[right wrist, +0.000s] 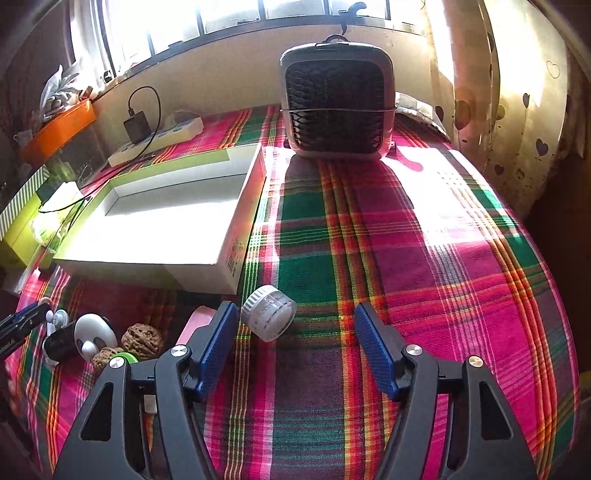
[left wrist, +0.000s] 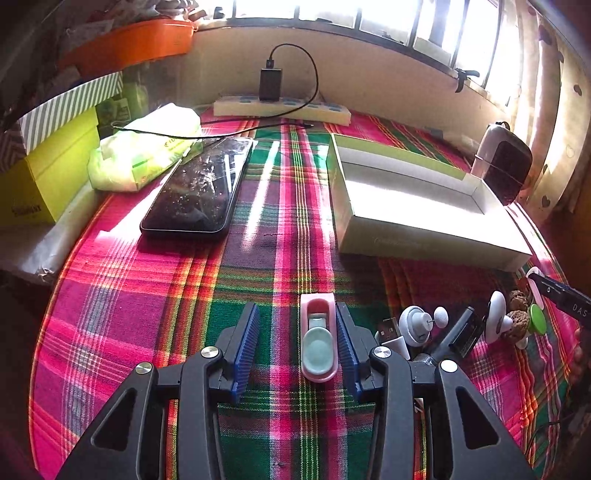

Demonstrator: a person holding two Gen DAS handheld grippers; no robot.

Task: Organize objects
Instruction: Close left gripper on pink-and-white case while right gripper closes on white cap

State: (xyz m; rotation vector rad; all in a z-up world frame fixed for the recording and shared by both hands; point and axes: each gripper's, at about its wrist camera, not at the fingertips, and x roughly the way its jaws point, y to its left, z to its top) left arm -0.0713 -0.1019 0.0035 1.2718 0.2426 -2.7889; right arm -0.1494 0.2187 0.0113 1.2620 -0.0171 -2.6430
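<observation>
With both hand-held grippers released, I bracket targets: left hand-held gripper (left wrist: 297,345) straddles the pink case (left wrist: 318,338), touching its right pad only; right hand-held gripper (right wrist: 295,347) frames the jar (right wrist: 269,312). Empty box (right wrist: 221,236) nearby, probably the destination.

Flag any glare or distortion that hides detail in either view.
Left wrist view: window blown out, white box interior glares, edges bowed by fisheye. Right wrist view: box floor and cloth beside the fan washed out by sun; corners dark.
</observation>
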